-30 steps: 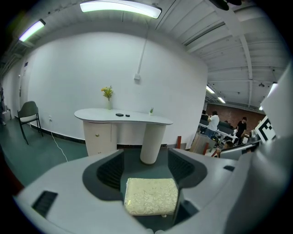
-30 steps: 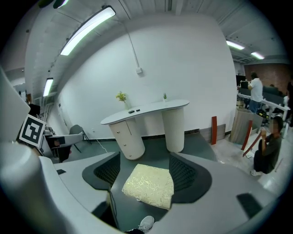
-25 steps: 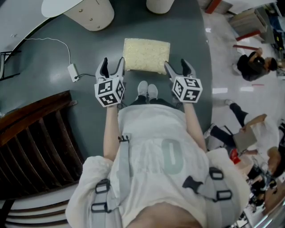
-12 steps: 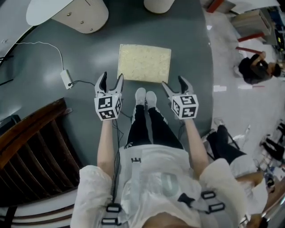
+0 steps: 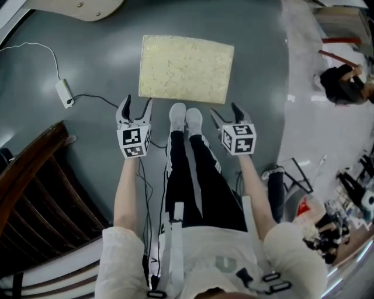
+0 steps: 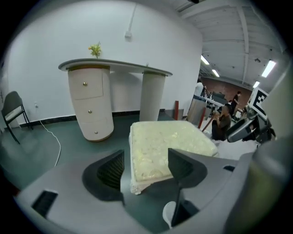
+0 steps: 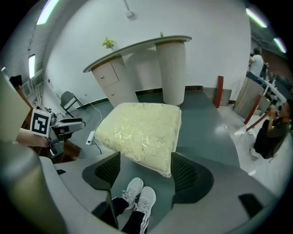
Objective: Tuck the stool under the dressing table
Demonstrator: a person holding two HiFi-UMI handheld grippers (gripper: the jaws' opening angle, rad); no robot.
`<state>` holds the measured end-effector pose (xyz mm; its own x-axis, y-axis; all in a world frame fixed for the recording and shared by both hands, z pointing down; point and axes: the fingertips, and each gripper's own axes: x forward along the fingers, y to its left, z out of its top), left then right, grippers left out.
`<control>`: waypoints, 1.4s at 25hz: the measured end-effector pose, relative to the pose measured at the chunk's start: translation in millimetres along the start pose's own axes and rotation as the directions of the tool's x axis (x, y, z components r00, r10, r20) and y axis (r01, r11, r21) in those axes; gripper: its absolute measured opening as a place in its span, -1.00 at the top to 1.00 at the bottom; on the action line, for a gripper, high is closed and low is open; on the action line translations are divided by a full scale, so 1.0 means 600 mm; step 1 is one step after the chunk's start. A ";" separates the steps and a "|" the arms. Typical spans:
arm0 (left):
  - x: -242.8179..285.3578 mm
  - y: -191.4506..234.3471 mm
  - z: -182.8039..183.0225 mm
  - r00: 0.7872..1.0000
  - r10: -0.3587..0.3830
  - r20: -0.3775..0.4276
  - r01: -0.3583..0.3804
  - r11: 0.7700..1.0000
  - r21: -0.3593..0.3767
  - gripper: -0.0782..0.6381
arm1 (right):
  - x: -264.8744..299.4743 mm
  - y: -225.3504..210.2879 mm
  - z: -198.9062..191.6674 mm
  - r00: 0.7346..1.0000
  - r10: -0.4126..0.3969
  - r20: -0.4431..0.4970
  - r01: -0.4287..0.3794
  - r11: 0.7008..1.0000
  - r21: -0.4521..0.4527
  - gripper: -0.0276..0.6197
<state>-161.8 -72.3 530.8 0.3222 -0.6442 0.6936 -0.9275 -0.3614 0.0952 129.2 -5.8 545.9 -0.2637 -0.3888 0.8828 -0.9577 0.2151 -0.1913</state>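
The stool has a cream patterned cushion top and stands on the grey floor in front of my shoes. A pale edge of the dressing table shows at the top left of the head view. It stands beyond the stool as a curved top on a drawer column. My left gripper is open, just short of the stool's near left corner. My right gripper is open too, short of the near right corner. The stool is between neither pair of jaws.
A white cable with a power adapter lies on the floor to the left. Dark wooden slats fill the lower left. A person crouches on the pale floor at the right. A folding chair stands by the wall.
The stool now looks larger and nearer the middle of the head view, and the dressing table has slid almost out at the top. Both grippers stay open and sit lower in the frame.
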 end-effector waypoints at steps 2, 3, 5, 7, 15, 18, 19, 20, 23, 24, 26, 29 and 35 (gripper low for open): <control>0.023 0.009 -0.059 0.999 0.013 -0.052 -0.012 1.000 0.020 -0.01 | 0.035 -0.025 -0.048 0.998 -0.029 -0.053 0.028 1.000 -0.004 -0.08; 0.033 0.014 -0.086 0.997 0.012 -0.080 -0.010 0.999 0.036 -0.01 | 0.050 -0.035 -0.071 0.996 -0.044 -0.082 0.044 0.999 -0.004 -0.08; 0.053 0.029 -0.128 0.992 0.013 -0.126 -0.002 0.996 0.086 -0.01 | 0.078 -0.048 -0.108 0.989 -0.066 -0.135 0.066 0.998 -0.010 -0.08; 0.072 0.045 -0.157 0.987 0.017 -0.160 0.004 0.992 0.127 -0.01 | 0.108 -0.055 -0.134 0.982 -0.077 -0.171 0.071 0.997 -0.041 -0.08; 0.134 0.036 -0.211 0.969 -0.030 -0.244 0.071 0.984 0.161 -0.01 | 0.185 -0.088 -0.163 0.979 -0.159 -0.126 0.153 0.986 -0.060 -0.08; 0.152 0.033 -0.209 0.968 -0.035 -0.249 0.078 0.983 0.164 -0.01 | 0.201 -0.073 -0.146 0.983 -0.143 -0.111 0.137 0.989 -0.059 -0.08; 0.157 0.033 -0.208 0.967 -0.036 -0.251 0.081 0.982 0.169 -0.01 | 0.205 -0.070 -0.140 0.984 -0.143 -0.105 0.138 0.989 -0.054 -0.08; 0.159 0.034 -0.207 0.967 -0.039 -0.251 0.084 0.982 0.172 0.00 | 0.208 -0.069 -0.136 0.984 -0.147 -0.098 0.143 0.989 -0.043 -0.07; 0.158 0.031 -0.212 0.967 -0.058 -0.248 0.102 0.980 0.169 0.00 | 0.214 -0.083 -0.134 0.984 -0.159 -0.082 0.160 0.987 0.007 -0.07; 0.159 0.030 -0.214 0.966 -0.069 -0.249 0.114 0.978 0.172 -0.01 | 0.219 -0.089 -0.137 0.983 -0.162 -0.080 0.164 0.986 0.015 -0.07; 0.162 0.026 -0.212 0.965 -0.091 -0.245 0.135 0.976 0.171 -0.01 | 0.228 -0.099 -0.140 0.982 -0.170 -0.081 0.171 0.985 0.002 -0.06; 0.173 0.017 -0.206 0.964 -0.115 -0.241 0.155 0.976 0.153 -0.01 | 0.233 -0.101 -0.137 0.982 -0.171 -0.083 0.169 0.985 -0.033 -0.05; 0.181 0.011 -0.195 0.966 -0.121 -0.228 0.156 0.977 0.144 -0.01 | 0.232 -0.099 -0.136 0.983 -0.164 -0.079 0.162 0.986 -0.041 -0.04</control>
<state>-154.8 -66.0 690.3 0.3805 -0.4248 0.8214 -0.8288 -0.5507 0.0990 159.1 0.3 714.9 -0.0928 -0.3472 0.9332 -0.9821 0.1864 -0.0283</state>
